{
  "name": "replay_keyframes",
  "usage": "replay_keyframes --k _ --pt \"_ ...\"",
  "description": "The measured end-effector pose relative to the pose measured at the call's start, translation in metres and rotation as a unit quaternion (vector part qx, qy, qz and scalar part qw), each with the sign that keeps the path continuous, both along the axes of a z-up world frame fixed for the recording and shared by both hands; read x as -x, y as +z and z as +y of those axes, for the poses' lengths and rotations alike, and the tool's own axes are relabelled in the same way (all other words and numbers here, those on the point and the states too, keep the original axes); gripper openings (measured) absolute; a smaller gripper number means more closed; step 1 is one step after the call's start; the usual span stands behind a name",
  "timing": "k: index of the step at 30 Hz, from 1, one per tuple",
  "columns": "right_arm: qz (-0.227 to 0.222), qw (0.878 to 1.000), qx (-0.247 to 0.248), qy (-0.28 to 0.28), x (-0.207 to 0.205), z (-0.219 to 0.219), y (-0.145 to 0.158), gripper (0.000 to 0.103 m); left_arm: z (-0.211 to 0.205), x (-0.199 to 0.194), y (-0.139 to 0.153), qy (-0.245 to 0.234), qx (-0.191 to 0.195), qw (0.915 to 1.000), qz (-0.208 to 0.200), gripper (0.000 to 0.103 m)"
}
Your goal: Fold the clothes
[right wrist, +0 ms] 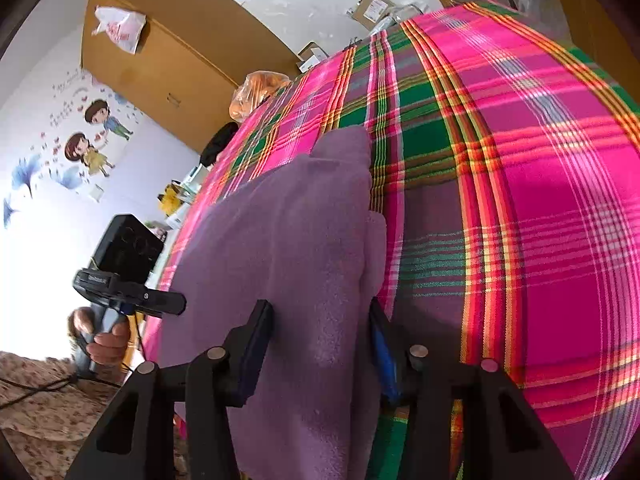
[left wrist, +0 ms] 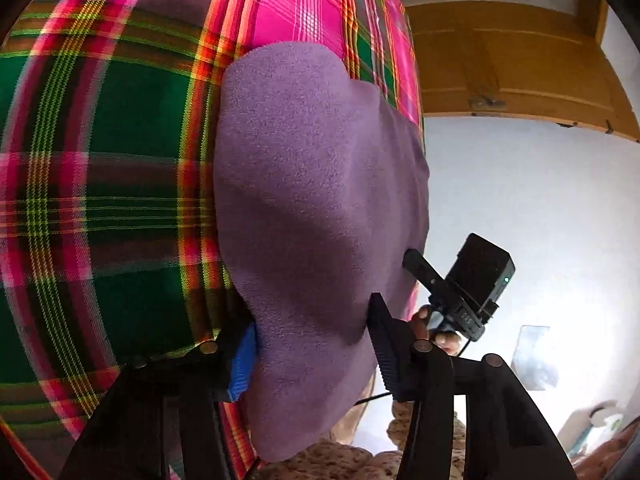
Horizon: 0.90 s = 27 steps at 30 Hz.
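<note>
A purple fleece garment (left wrist: 316, 208) lies over the pink and green plaid bed cover (left wrist: 100, 152). My left gripper (left wrist: 312, 356) is shut on a thick fold of its near edge, cloth bulging between the pads. In the right wrist view the same purple garment (right wrist: 296, 248) spreads away over the plaid cover (right wrist: 520, 200), and my right gripper (right wrist: 320, 348) is shut on another part of its near edge. Each view shows the other gripper beside the garment: the right one (left wrist: 416, 264) and the left one (right wrist: 176, 304), each with its fingers at the cloth.
A wooden wardrobe (right wrist: 172, 68) with a white plastic bag (right wrist: 120, 28) on it stands by a wall with cartoon stickers (right wrist: 88, 140). An orange bag (right wrist: 256, 92) and boxes (right wrist: 372, 8) sit past the bed's far end. A floral quilt (right wrist: 36, 400) lies below.
</note>
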State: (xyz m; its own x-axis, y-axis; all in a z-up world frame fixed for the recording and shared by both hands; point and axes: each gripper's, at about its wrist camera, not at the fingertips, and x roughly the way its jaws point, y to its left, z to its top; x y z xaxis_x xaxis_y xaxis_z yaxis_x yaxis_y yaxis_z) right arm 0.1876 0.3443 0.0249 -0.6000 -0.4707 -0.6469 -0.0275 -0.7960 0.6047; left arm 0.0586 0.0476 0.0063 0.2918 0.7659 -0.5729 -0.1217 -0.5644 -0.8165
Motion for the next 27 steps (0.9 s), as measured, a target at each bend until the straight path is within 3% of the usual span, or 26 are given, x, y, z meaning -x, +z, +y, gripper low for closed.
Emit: replay_keyframes --k 5,16,27 --pt "0.002 1.0 -0.028 -0.003 0.001 -0.006 0.003 0.041 -0.005 -0.006 0.005 0.006 0.007 0.9996 0.028 0.043" --pt "-0.006 0.994 -0.106 -0.018 0.004 -0.022 0.009 0.036 -0.015 -0.015 0.011 0.014 -0.003 0.9981 0.06 0.04" --pt "-0.009 0.99 -0.125 -0.057 -0.002 -0.027 0.011 0.034 -0.025 -0.015 0.009 0.02 -0.033 0.997 0.067 0.04"
